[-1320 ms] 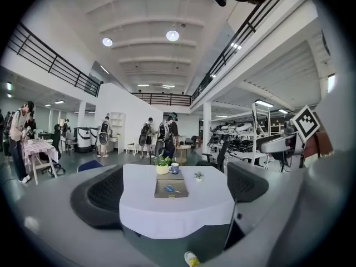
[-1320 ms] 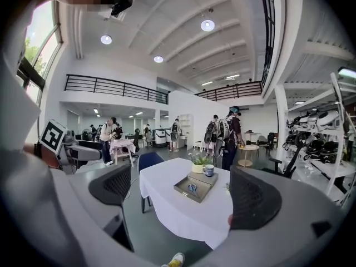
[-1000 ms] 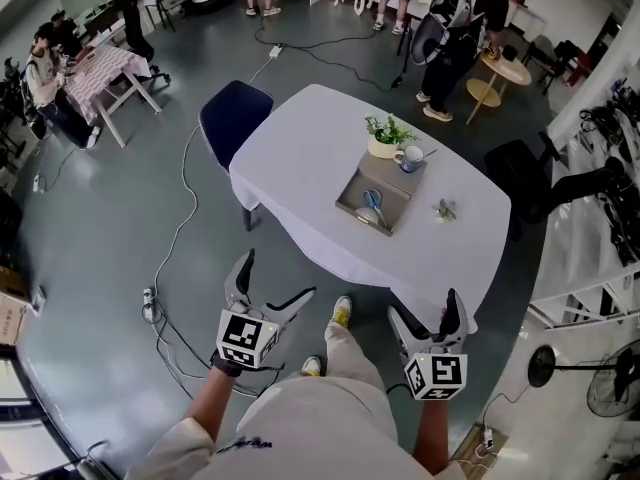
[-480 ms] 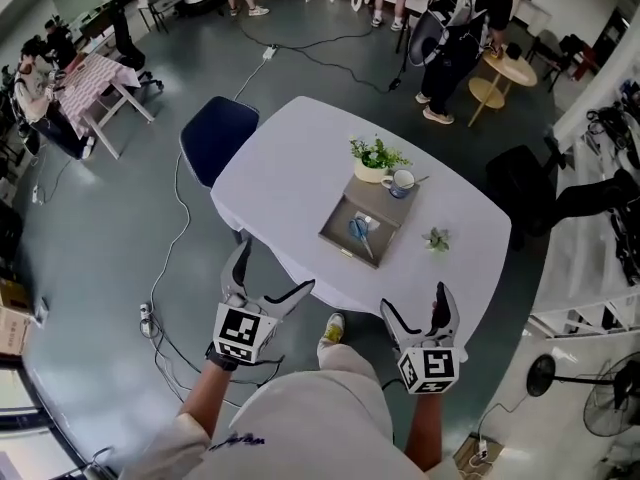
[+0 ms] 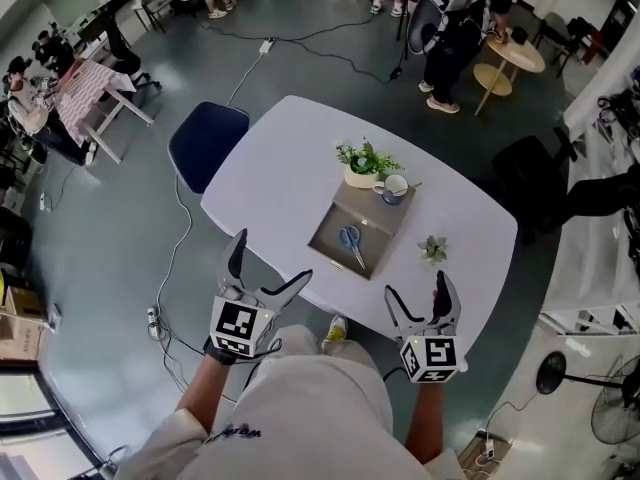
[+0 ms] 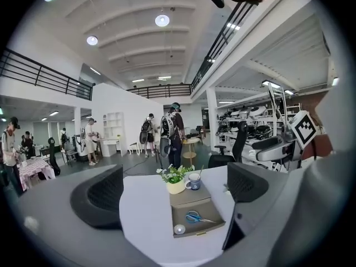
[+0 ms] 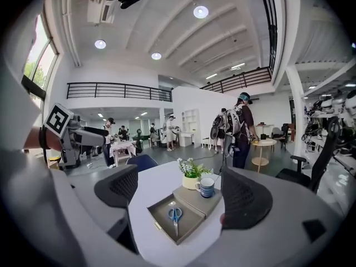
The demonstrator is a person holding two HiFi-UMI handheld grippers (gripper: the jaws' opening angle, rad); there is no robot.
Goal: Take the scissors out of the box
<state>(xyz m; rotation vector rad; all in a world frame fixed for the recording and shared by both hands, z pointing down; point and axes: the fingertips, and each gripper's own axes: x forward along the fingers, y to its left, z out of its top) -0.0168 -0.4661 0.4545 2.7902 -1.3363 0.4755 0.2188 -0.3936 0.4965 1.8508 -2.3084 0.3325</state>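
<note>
In the head view, the left gripper and right gripper hover at the near edge of the white table, well apart from the grey box. The blue-handled scissors lie inside the box, and a potted plant and a mug stand at its far end.

In the left gripper view, the jaws stand wide apart with nothing between them.

In the right gripper view, the jaws are closing, still wide and empty.
</note>
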